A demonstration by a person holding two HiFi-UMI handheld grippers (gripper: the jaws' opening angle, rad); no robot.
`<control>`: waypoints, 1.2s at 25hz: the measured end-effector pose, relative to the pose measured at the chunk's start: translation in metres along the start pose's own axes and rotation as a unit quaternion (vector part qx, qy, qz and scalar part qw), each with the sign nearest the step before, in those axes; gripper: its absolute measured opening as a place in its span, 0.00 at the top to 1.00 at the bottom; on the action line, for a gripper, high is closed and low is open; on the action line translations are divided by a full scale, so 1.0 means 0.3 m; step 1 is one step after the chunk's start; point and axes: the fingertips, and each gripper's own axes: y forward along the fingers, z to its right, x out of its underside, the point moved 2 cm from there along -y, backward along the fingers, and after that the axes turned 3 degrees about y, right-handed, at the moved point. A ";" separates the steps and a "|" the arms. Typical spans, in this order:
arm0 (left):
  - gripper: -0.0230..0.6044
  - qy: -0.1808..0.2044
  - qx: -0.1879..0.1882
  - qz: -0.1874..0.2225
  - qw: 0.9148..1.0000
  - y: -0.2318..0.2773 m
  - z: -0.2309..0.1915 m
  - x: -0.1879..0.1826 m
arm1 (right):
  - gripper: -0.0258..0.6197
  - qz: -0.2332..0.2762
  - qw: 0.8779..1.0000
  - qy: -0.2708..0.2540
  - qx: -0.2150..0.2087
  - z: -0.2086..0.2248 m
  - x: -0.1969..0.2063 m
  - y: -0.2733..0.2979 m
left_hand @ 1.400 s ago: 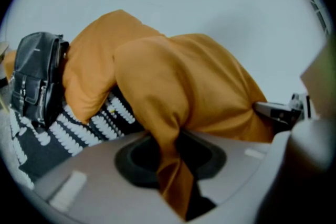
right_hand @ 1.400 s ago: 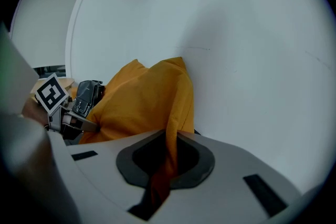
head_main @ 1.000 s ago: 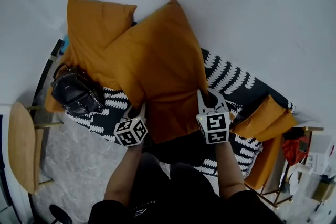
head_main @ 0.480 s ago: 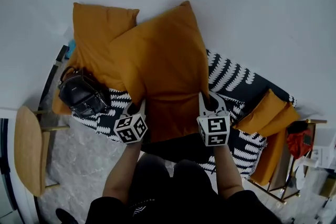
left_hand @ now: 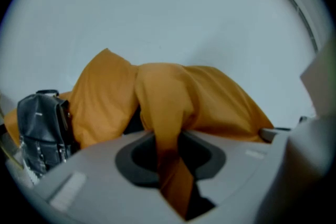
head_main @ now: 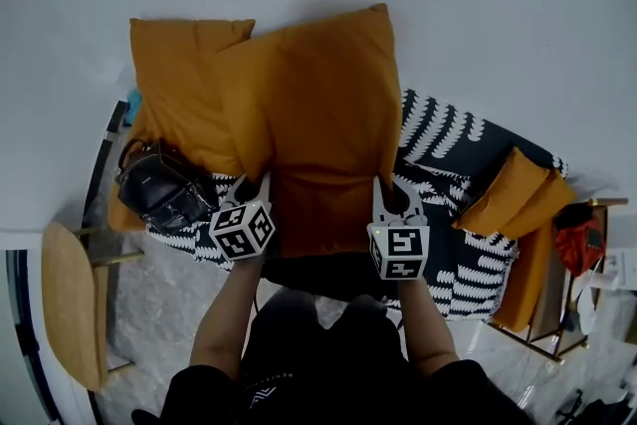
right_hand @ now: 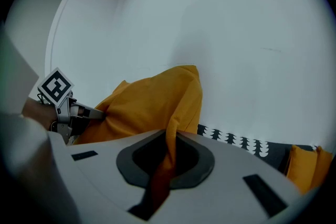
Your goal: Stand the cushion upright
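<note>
Here, cushion (head_main: pixel 318 114) (orange) in marker-coded hand-held grippers (head_main: pixel 261 186) (head_main: pixel 395 190)

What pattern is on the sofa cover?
Black cover with rows of white scallops, best in the head view.

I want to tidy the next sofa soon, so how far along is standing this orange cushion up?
Done: the left gripper and right gripper are each shut on a bottom corner of the cushion. In hand: it is held nearly upright, overlapping the second cushion, its top by the wall. Left: settle its base on the sofa and let go.
</note>
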 end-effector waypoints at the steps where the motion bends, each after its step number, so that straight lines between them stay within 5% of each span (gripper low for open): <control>1: 0.79 0.008 0.002 0.000 1.000 0.005 -0.003 -0.010 | 0.95 0.000 1.000 0.004 0.004 -0.006 0.004 0.000; 11: 0.79 0.059 0.009 0.001 0.998 0.078 -0.032 -0.096 | 0.95 0.000 1.000 0.019 0.020 -0.042 0.034 0.047; 30: 0.79 0.064 0.011 -0.041 0.997 0.331 -0.139 -0.020 | 0.94 -0.088 0.996 -0.003 -0.004 -0.042 0.193 0.277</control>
